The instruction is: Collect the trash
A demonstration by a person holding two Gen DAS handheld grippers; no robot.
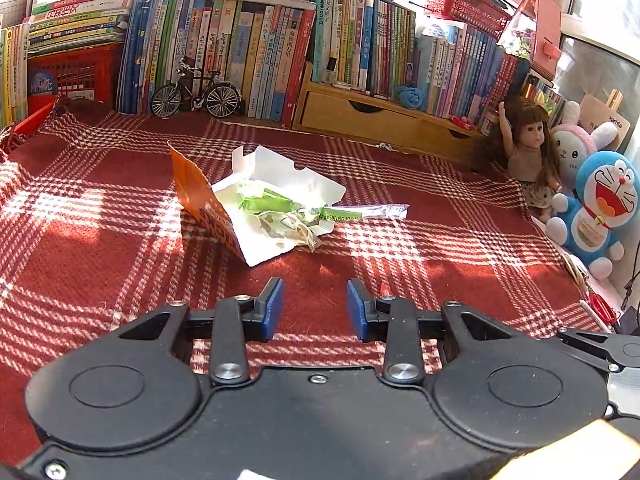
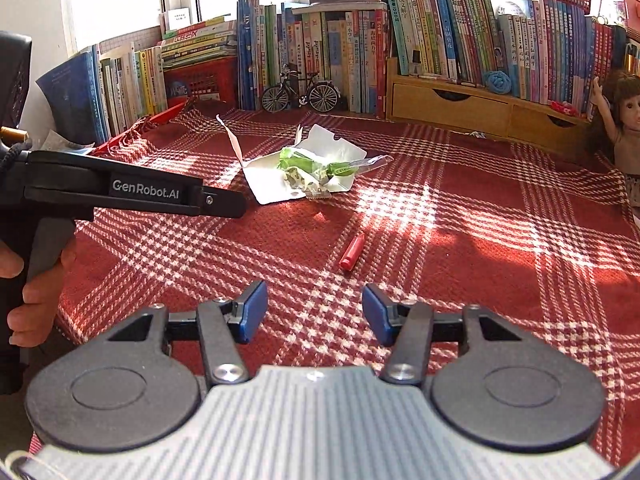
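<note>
The trash pile (image 1: 276, 208), green wrappers on a flattened white carton, lies on the red plaid cloth (image 1: 440, 240) ahead of both tools; left hand-held gripper (image 1: 315, 308) and right hand-held gripper (image 2: 315, 312) stand apart, holding nothing, a red cap (image 2: 352, 253) nearby
</note>
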